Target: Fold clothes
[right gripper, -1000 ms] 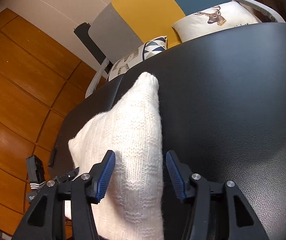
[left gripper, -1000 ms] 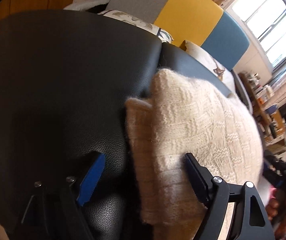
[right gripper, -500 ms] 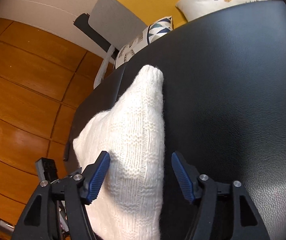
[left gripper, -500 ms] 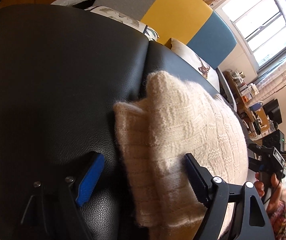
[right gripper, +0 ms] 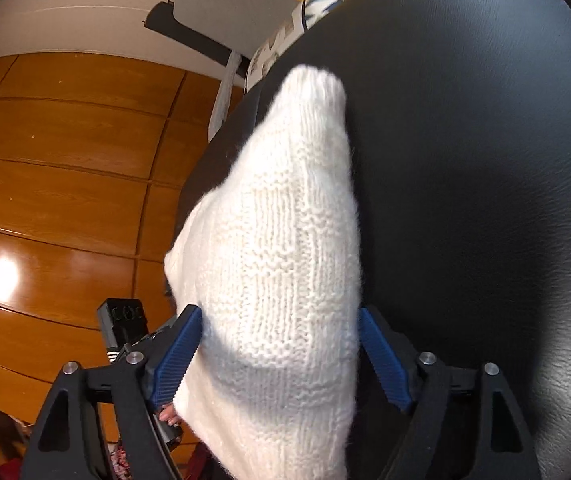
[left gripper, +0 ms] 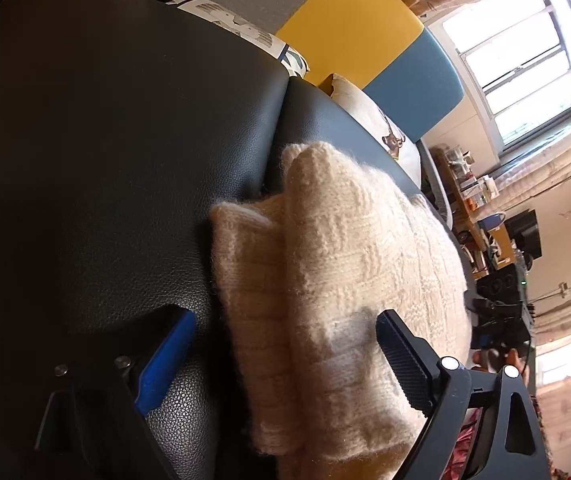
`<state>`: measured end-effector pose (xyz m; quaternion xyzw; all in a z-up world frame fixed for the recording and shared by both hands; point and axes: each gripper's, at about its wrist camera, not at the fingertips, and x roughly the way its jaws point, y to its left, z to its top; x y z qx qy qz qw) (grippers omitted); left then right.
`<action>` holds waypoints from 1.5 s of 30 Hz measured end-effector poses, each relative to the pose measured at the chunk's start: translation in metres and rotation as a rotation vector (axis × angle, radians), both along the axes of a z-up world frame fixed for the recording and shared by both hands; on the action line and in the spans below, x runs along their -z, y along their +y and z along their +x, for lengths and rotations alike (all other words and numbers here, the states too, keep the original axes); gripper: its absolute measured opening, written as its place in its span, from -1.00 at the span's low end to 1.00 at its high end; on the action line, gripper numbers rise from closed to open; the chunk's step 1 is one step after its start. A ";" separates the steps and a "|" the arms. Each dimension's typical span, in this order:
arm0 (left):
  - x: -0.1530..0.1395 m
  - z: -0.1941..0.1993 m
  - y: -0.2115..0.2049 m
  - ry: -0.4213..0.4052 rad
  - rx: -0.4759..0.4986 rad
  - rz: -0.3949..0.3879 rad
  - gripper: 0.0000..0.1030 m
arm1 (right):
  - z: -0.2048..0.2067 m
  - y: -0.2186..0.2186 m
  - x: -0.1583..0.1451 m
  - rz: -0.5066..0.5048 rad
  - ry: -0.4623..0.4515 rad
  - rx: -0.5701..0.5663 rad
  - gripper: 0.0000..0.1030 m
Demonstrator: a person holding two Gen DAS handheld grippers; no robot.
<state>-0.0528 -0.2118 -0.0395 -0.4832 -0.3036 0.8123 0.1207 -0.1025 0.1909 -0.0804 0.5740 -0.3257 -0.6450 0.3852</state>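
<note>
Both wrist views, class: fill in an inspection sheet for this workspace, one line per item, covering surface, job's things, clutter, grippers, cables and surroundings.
Surface: black leather-look cushion with a seam; bare apart from the knitwear.
Job's things: cream knitted garment, folded into a thick bundle, lying on the cushion.
Clutter: nothing seen on the cushion.
Grippers: left gripper open, astride the garment's end; right gripper open, jaws either side of the opposite end, not clamped.
Cables: nothing seen on the surface.
Surroundings: grey, yellow and blue sofa back, deer-print pillow, window, wooden floor.
</note>
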 end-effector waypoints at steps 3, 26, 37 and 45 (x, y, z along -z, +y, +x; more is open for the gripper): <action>0.001 0.000 -0.001 0.005 0.007 0.011 0.84 | 0.002 -0.005 0.002 -0.015 0.003 -0.008 0.61; 0.006 0.001 0.034 0.006 0.102 0.025 0.96 | 0.038 -0.022 -0.003 0.069 0.053 -0.059 0.14; -0.004 -0.018 0.068 0.000 0.171 0.008 0.83 | 0.048 -0.009 0.008 0.032 0.058 0.011 0.15; -0.007 -0.017 0.076 -0.014 0.187 -0.065 0.38 | 0.050 -0.021 0.010 0.033 0.080 0.035 0.19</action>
